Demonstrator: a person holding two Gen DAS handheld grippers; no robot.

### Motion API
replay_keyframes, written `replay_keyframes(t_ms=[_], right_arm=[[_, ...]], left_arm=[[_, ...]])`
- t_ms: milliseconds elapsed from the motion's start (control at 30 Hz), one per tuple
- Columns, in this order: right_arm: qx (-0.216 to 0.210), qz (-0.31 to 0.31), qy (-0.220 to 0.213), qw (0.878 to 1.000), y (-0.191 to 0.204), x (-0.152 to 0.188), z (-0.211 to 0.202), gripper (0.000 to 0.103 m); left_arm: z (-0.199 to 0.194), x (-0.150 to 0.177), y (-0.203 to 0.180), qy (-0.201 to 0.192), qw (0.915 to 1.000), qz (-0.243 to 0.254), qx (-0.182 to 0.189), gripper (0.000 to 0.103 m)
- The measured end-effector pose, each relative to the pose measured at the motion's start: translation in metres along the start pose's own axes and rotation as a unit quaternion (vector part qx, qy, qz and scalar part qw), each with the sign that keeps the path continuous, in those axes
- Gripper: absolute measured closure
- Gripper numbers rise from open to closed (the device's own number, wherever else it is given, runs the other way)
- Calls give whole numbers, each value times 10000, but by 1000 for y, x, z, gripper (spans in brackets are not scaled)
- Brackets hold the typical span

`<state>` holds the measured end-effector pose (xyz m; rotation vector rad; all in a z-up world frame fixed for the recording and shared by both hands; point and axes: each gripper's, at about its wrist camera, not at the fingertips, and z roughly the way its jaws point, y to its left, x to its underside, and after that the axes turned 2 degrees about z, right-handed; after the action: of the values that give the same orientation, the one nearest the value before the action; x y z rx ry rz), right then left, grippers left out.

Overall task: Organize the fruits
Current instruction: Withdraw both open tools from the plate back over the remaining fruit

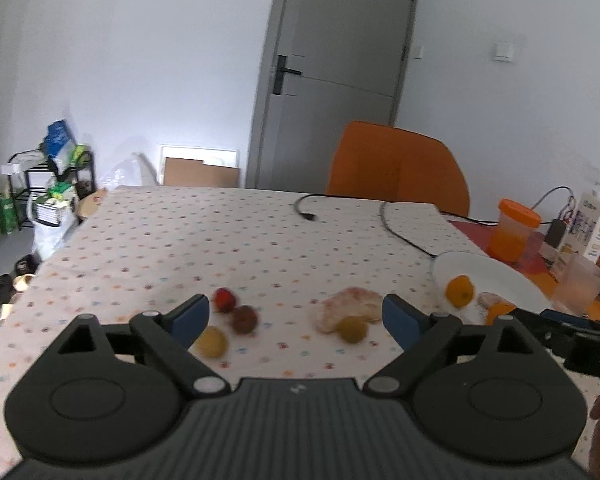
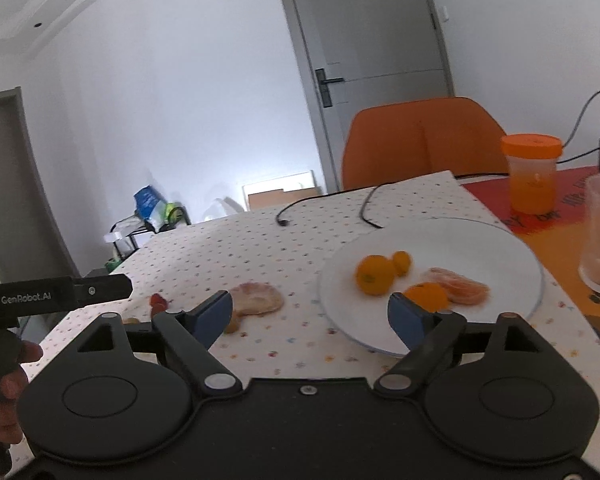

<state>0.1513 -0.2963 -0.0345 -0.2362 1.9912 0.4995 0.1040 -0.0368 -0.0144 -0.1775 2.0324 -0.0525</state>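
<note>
The left hand-held gripper [image 1: 296, 316] hovers over the bench [image 1: 180, 240] with its blue pads spread wide and nothing between them. In the lower middle of its view lie loose fruits: a red strawberry [image 1: 224, 299], a dark brown fruit [image 1: 244, 319] touching it, a yellow fruit [image 1: 211, 342] just below, and a peeled citrus piece [image 1: 348, 307] with another yellow fruit [image 1: 353, 329] against it. The right hand-held gripper [image 2: 310, 314] is likewise open and empty, hanging above the near rim of a white plate [image 2: 480, 240] at centre right. On the plate sit a round orange [image 2: 374, 274], a small kumquat [image 2: 402, 262], another orange [image 2: 426, 296] and peeled segments [image 2: 460, 286].
</note>
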Motion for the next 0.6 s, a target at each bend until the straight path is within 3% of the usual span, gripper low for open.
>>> replay_keyframes(t_ms=[600], right_arm=[[-368,-470,326,9977,50,2,17,18]], left_arm=[[-26,11,64,-85,9993,-326,-164,11]])
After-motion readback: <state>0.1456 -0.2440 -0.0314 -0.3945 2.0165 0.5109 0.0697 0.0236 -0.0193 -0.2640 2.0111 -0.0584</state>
